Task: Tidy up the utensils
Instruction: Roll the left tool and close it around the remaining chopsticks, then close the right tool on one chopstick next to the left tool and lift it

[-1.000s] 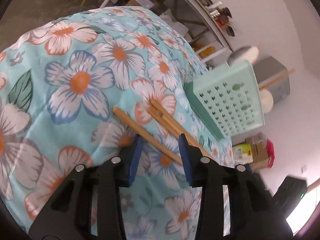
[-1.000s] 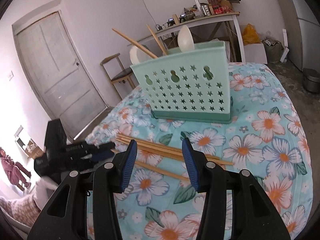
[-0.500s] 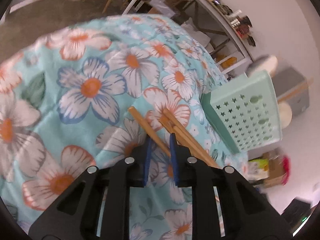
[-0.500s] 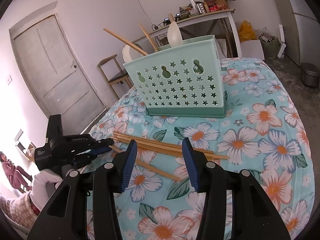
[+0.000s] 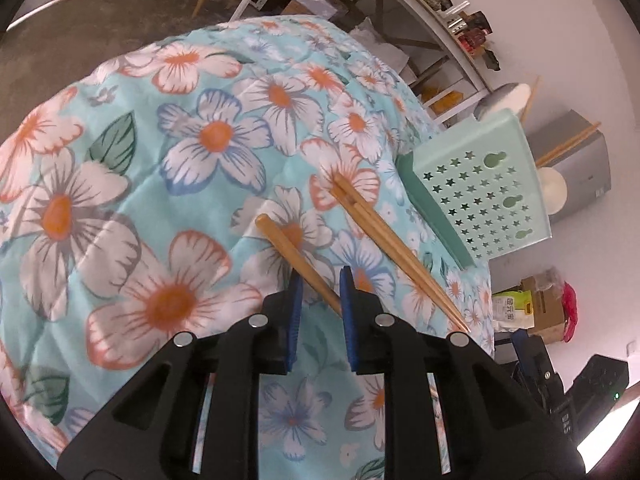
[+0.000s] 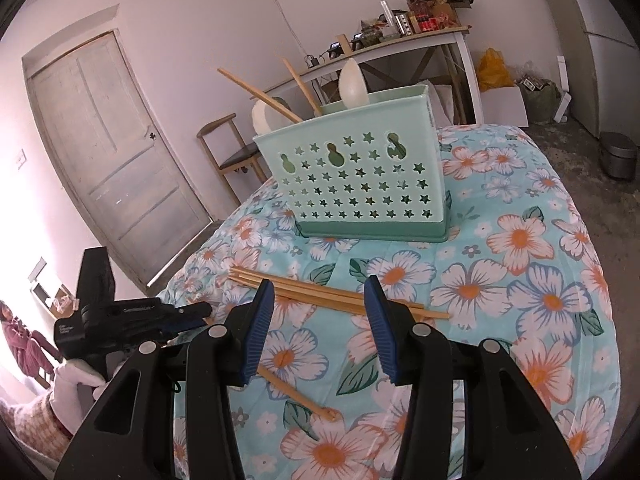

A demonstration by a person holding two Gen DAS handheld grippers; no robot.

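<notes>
A single wooden chopstick (image 5: 288,248) runs slantwise between the blue pads of my left gripper (image 5: 320,284), which is shut on it just above the floral tablecloth (image 5: 120,200). A few more chopsticks (image 5: 384,236) lie bundled to its right. Beyond them stands the mint perforated basket (image 5: 480,184). In the right wrist view my right gripper (image 6: 320,320) hangs open over the bundle (image 6: 332,292), pads touching nothing. The left gripper (image 6: 196,314) comes in from the left, and the held chopstick (image 6: 298,394) trails toward the front. The basket (image 6: 360,176) holds white spoons (image 6: 354,84) and chopsticks (image 6: 260,94).
A person's white-gloved hand (image 6: 72,380) holds the left gripper. The table drops away on all sides. Behind it are a wooden chair (image 6: 232,152), a door (image 6: 108,160), a cluttered white shelf table (image 6: 400,44) and a metal bin (image 6: 618,156) on the floor.
My left jaws narrowed from wide apart onto the single chopstick, then carried it away from the bundle. The right gripper stayed open and nearly still.
</notes>
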